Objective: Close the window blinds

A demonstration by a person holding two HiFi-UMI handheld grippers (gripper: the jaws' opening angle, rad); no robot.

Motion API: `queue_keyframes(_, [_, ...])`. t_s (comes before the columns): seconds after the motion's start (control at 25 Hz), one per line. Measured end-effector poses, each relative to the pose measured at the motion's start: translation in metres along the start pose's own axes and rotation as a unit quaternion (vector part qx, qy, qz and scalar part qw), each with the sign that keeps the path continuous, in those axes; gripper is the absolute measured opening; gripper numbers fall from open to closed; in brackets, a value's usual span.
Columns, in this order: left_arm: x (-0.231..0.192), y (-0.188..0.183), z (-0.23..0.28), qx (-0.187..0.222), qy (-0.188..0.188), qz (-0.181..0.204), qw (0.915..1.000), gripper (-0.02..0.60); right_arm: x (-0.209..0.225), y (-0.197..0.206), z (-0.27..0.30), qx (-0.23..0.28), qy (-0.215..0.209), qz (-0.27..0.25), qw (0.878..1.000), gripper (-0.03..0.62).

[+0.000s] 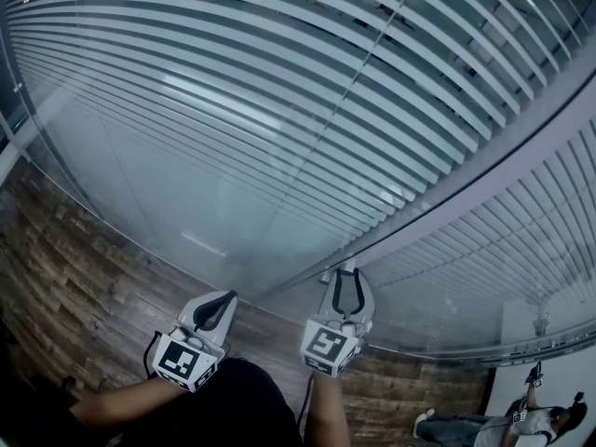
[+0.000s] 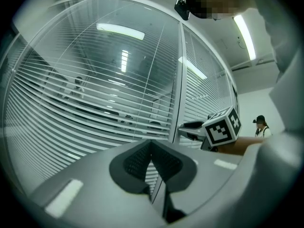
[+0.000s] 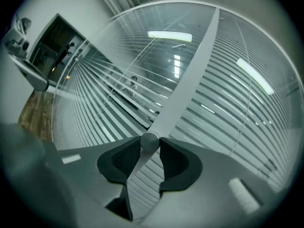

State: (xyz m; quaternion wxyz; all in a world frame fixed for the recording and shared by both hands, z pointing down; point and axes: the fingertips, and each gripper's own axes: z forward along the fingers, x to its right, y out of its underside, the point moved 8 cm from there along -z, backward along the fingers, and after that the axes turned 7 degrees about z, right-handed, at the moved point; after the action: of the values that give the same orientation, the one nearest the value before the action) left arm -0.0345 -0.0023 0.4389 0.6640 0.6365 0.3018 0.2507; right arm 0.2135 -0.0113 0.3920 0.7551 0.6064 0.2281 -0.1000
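Observation:
White slatted blinds (image 1: pixel 279 91) hang behind glass panes, their slats tilted so that gaps show between them. A pale frame post (image 1: pixel 484 166) divides two panes. My right gripper (image 1: pixel 346 274) reaches up to that post. In the right gripper view its pads (image 3: pixel 173 158) sit on either side of a small round grey knob (image 3: pixel 149 140) on the post (image 3: pixel 190 75), and the gripper is shut on it. My left gripper (image 1: pixel 226 296) hangs lower and to the left, away from the glass, shut with nothing between its fingers (image 2: pixel 137 160). The left gripper view shows the right gripper's marker cube (image 2: pixel 221 127) by the post.
Wood-plank floor (image 1: pixel 74 277) runs along the foot of the glass. The holder's dark trouser leg (image 1: pixel 233 403) fills the bottom middle. Another person (image 1: pixel 540 417) is at the lower right by a white wall. A dark doorway (image 3: pixel 52 46) lies left of the panes.

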Motion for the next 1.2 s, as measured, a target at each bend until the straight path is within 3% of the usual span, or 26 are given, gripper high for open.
queue_keyframes(0.16, [-0.003, 0.017, 0.0, -0.006, -0.001, 0.002, 1.0, 0.0, -0.01, 0.015, 0.006, 0.002, 0.008, -0.052, 0.999, 0.132])
queue_keyframes(0.24, [-0.001, 0.016, -0.001, -0.006, 0.0, 0.001, 1.0, 0.0, -0.007, 0.011, 0.004, 0.006, -0.009, -0.008, 1.0, 0.135])
queue_keyframes(0.32, [0.002, 0.008, -0.002, -0.005, 0.0, 0.0, 1.0, 0.0, 0.003, 0.003, 0.0, 0.019, -0.036, 0.096, 0.995, 0.138])
queue_keyframes(0.44, [0.004, 0.004, -0.005, -0.003, 0.001, -0.003, 1.0, 0.0, 0.014, 0.003, -0.004, 0.037, -0.073, 0.283, 0.956, 0.166])
queue_keyframes(0.52, [0.004, 0.007, -0.007, -0.003, -0.001, -0.004, 1.0, 0.0, 0.014, 0.008, -0.003, 0.041, -0.084, 0.356, 0.93, 0.164])
queue_keyframes(0.76, [0.0, 0.02, -0.014, -0.006, -0.009, -0.003, 0.9999, 0.0, 0.006, 0.026, -0.002, 0.041, -0.091, 0.472, 0.876, 0.149])
queue_keyframes(0.92, [0.001, 0.006, -0.013, -0.011, -0.013, -0.01, 0.9998, 0.0, 0.021, 0.016, 0.003, 0.053, -0.103, 0.567, 0.815, 0.132])
queue_keyframes(1.0, [0.001, 0.005, -0.014, -0.013, -0.013, -0.011, 0.9998, 0.0, 0.023, 0.015, 0.003, 0.061, -0.103, 0.599, 0.792, 0.132])
queue_keyframes(1.08, [0.001, 0.006, -0.016, -0.015, -0.015, -0.01, 0.9997, 0.0, 0.021, 0.015, 0.002, 0.061, -0.098, 0.606, 0.787, 0.133])
queue_keyframes(1.2, [0.0, 0.008, -0.019, -0.014, -0.022, -0.012, 0.9996, 0.0, 0.019, 0.015, 0.002, 0.064, -0.09, 0.581, 0.807, 0.133])
